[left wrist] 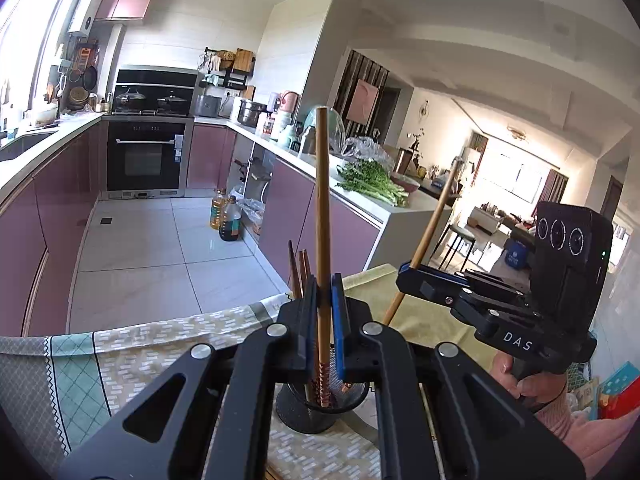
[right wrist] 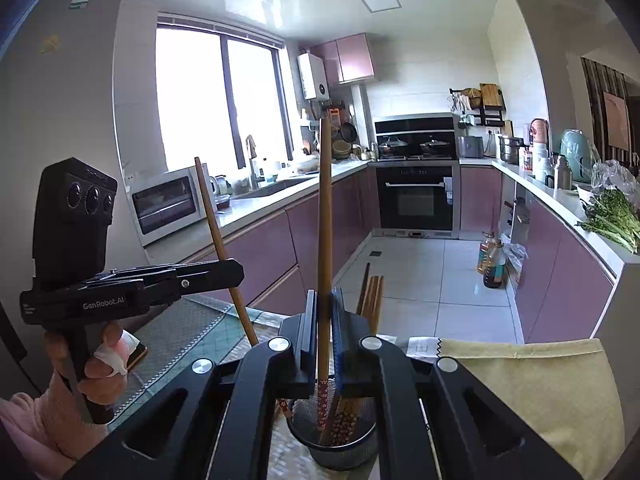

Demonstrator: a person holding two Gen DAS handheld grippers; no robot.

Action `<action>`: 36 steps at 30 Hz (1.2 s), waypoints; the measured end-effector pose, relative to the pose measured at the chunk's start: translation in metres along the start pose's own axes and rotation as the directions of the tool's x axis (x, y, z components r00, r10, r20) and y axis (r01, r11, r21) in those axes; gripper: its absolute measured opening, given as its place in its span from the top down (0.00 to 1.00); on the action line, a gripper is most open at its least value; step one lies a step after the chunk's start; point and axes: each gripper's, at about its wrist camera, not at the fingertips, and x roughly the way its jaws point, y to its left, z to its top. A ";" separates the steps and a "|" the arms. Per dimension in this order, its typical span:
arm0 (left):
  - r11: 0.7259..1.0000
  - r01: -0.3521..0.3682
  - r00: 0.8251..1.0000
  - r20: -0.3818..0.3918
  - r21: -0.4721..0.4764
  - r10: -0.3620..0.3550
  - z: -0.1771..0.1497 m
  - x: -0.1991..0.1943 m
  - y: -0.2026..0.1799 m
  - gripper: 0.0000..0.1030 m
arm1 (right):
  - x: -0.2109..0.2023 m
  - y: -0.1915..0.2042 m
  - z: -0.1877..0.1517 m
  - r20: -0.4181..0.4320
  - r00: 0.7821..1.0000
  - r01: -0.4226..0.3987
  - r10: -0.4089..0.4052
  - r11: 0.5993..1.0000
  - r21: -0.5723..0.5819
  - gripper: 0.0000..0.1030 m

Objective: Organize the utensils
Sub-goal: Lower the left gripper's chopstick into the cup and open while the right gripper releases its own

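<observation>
chopstick (left wrist: 322,216) in each tool (clamped)

You hold a brown wooden chopstick (left wrist: 322,216) with red flowered end; the round mesh holder (right wrist: 336,446) is black, the folded cloth (right wrist: 536,392) pale yellow.

White letters "DAS" stood on the black right gripper (left wrist: 406,276) body; pale "GenRobot.AI" stood on the black left gripper (right wrist: 236,270) body; other labels unreadable.

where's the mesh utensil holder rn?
The black mesh holder stands on the tablecloth, bottom centre in both wrist views, just below each closed gripper's fingers, with several chopsticks already standing in it.
</observation>
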 end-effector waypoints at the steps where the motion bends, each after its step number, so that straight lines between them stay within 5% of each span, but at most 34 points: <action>1: 1.000 -0.008 1.000 -0.008 0.006 0.008 -0.001 0.004 0.000 0.93 | 0.003 -0.001 -0.002 -0.010 1.000 0.005 -0.005 1.000 0.002 0.94; 10: 0.998 -0.031 0.989 -0.146 0.049 0.038 -0.026 0.048 0.005 0.93 | 0.034 -0.010 -0.022 -0.141 0.990 0.031 -0.029 0.999 0.015 0.95; 19: 0.997 -0.032 0.959 -0.278 0.071 0.050 -0.045 0.084 0.013 0.93 | 0.054 -0.014 -0.037 -0.247 0.969 0.034 -0.023 0.999 0.040 0.94; 29: 0.997 -0.057 0.954 -0.292 0.048 0.068 -0.048 0.100 0.022 0.92 | 0.072 -0.021 -0.041 -0.277 0.960 0.057 -0.034 0.996 0.075 0.94; 36: 0.993 -0.114 0.964 -0.237 0.043 0.121 -0.056 0.085 0.026 0.83 | 0.070 -0.023 -0.046 -0.262 0.964 0.066 -0.039 0.993 0.095 0.92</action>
